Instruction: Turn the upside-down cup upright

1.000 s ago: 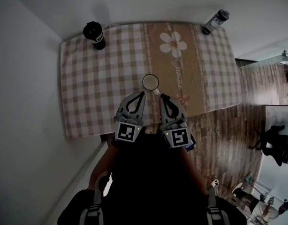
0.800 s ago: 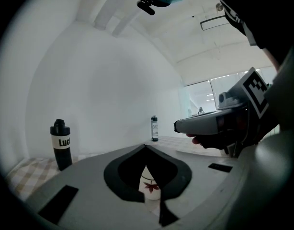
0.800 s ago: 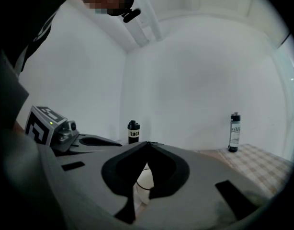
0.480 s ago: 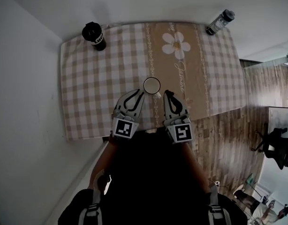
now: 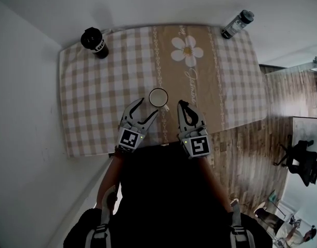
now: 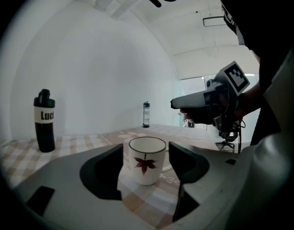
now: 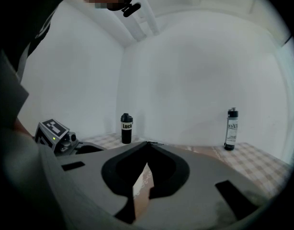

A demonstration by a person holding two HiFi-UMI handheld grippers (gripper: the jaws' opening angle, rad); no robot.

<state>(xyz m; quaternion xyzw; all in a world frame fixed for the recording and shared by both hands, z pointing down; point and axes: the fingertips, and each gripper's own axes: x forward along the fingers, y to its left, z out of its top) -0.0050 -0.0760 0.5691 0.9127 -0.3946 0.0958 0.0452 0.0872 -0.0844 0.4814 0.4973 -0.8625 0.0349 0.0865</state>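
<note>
A white ceramic cup (image 6: 147,159), dark at the rim and printed with a red leaf, stands upright on the desk (image 5: 96,102) with its mouth facing up. The desk carries a beige-and-white checked cloth (image 5: 236,81) with a brown band down its middle and a white daisy on that band. The cup sits on the band's edge, towards the near side of the desk.

The left tongs (image 5: 147,107) are spread, and their jaws have just been opening. In the left gripper view the cup appears framed between the two dark pads with a thin gap at each side. The head view suggests it stands just beyond the tips rather than deep between them. The pads do not seem to press on it, though the narrow gaps make that hard to settle. What appears to be the cup's handle shows low on its right side in the left gripper view.

The right tongs (image 7: 147,145) are pressed together with nothing between them. They hang over the near part of the desk, just to the right of the cup and apart from it. Their marker cube (image 5: 199,145) sits back near the desk's edge.

A tall black bottle with a white lettered band (image 5: 94,42) stands at the far left corner of the desk. A clear plastic bottle with a dark cap (image 5: 237,24) stands at the far right corner. Both are well apart from the cup. Wooden floor (image 5: 251,154) lies to the right of the desk, with a black office chair (image 5: 303,159) on it.
</note>
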